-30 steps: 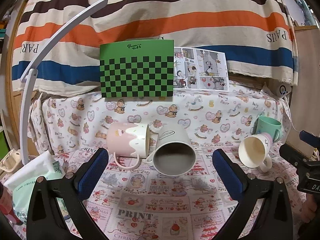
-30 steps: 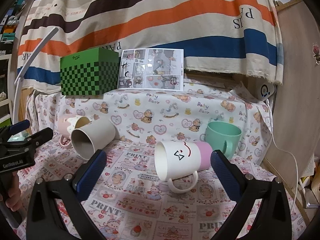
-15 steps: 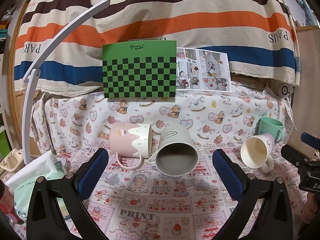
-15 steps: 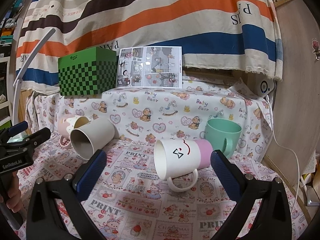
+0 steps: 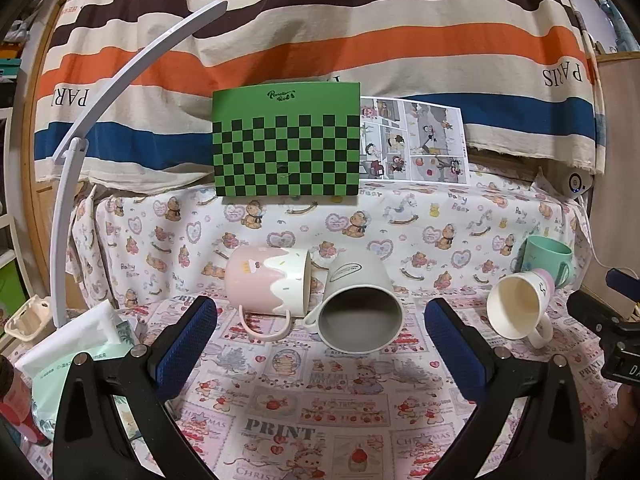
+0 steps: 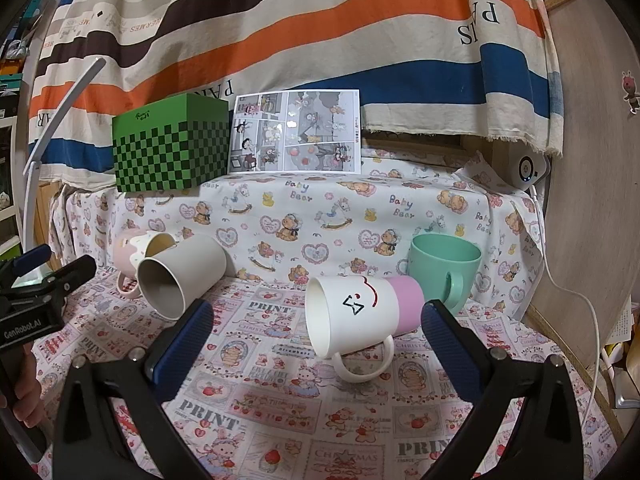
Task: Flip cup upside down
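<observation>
Behind everything hangs the striped cloth (image 6: 280,40) reading "PARIS" and "HERMES". At centre of my left view stands the green checkered box (image 5: 286,140), script unreadable. My left gripper (image 5: 320,340) and right gripper (image 6: 316,340) are spread, gripping nothing. Lower centre in the right view, the white-and-pink mug (image 6: 360,312) lies sideways, empty; the mint cup (image 6: 444,268) stands upright behind it.

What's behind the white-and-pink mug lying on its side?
Behind the white-and-pink mug stands the green mug, upright, mouth up, handle facing the camera. The lying mug hides the green mug's lower left side, so whether they touch cannot be told. Further back, teddy-print cloth.
</observation>
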`<action>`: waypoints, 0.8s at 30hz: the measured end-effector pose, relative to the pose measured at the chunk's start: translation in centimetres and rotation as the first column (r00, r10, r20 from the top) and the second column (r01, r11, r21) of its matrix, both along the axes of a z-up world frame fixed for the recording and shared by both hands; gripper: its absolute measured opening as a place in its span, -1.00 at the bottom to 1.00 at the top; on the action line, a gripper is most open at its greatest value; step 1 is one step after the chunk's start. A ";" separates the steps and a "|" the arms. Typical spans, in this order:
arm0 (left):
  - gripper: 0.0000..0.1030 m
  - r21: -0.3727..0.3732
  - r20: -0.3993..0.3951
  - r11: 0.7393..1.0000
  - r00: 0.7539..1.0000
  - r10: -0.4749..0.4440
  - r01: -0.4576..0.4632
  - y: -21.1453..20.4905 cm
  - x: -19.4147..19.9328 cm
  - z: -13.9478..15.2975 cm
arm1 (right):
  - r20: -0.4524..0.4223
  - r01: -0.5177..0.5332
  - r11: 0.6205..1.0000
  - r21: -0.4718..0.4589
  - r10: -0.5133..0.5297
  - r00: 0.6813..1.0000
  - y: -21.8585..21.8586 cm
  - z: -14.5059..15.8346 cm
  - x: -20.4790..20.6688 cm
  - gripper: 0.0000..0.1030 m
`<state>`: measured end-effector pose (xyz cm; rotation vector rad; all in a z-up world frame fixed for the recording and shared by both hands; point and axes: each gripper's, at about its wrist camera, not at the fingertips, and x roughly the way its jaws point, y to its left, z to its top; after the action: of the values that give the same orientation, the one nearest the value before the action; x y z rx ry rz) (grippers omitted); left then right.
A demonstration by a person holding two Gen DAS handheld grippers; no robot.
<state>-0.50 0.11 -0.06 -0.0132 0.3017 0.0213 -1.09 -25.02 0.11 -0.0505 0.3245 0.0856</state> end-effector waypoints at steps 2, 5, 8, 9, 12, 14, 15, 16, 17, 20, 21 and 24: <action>1.00 0.000 -0.003 1.000 1.000 0.000 0.000 0.0 0.0 0.0 | -0.003 0.001 1.000 0.002 -0.001 1.000 0.1 0.0 0.0 1.00; 1.00 0.001 -0.001 1.000 1.000 -0.001 0.001 0.0 0.1 0.0 | -0.013 0.004 1.000 0.012 -0.004 1.000 -0.1 -0.1 0.2 1.00; 1.00 0.001 -0.002 1.000 1.000 0.001 -0.001 0.0 0.0 0.0 | -0.028 0.011 1.000 0.026 -0.010 1.000 -0.4 -0.1 0.5 1.00; 1.00 0.001 -0.002 1.000 1.000 0.003 -0.003 0.1 0.0 0.0 | -0.033 0.013 0.999 0.031 -0.012 0.999 -0.5 -0.2 0.5 1.00; 1.00 0.002 -0.002 1.000 1.000 0.008 -0.008 0.1 0.1 0.0 | -0.049 0.021 0.998 0.052 -0.019 0.999 -0.9 -0.2 0.8 1.00; 1.00 0.002 -0.002 1.000 1.000 0.007 -0.007 0.1 0.1 0.0 | -0.063 0.023 0.997 0.068 -0.019 0.998 -1.3 -0.3 1.0 1.00; 1.00 0.002 -0.002 1.000 1.000 0.006 -0.006 0.1 0.0 0.0 | -0.079 0.029 0.996 0.084 -0.022 0.997 -1.6 -0.3 1.1 1.00; 1.00 0.002 -0.002 1.000 1.000 0.007 -0.007 0.1 0.1 0.0 | -0.092 0.039 0.995 0.097 -0.030 0.995 -1.8 -0.4 1.3 1.00; 1.00 0.002 -0.002 1.000 1.000 0.007 -0.007 0.1 0.1 0.0 | -0.112 0.089 0.987 0.133 -0.075 0.991 -2.6 -0.3 1.4 1.00; 1.00 0.004 -0.003 1.000 1.000 0.006 -0.006 0.1 0.1 0.0 | -0.177 0.204 0.932 0.300 -0.155 0.972 -5.5 0.1 1.9 1.00; 1.00 0.002 -0.002 1.000 1.000 0.007 -0.007 0.1 0.1 0.0 | -0.225 0.225 0.908 0.353 -0.152 0.962 -6.4 0.1 2.5 1.00; 1.00 0.001 -0.003 1.000 1.000 0.007 -0.007 0.1 0.1 0.0 | -0.409 0.306 0.838 0.453 -0.110 0.906 -8.0 -0.3 5.0 1.00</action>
<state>-0.43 0.22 -0.09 -0.0136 0.3044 0.0285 3.86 -33.01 -0.14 0.5385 0.6752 -0.0447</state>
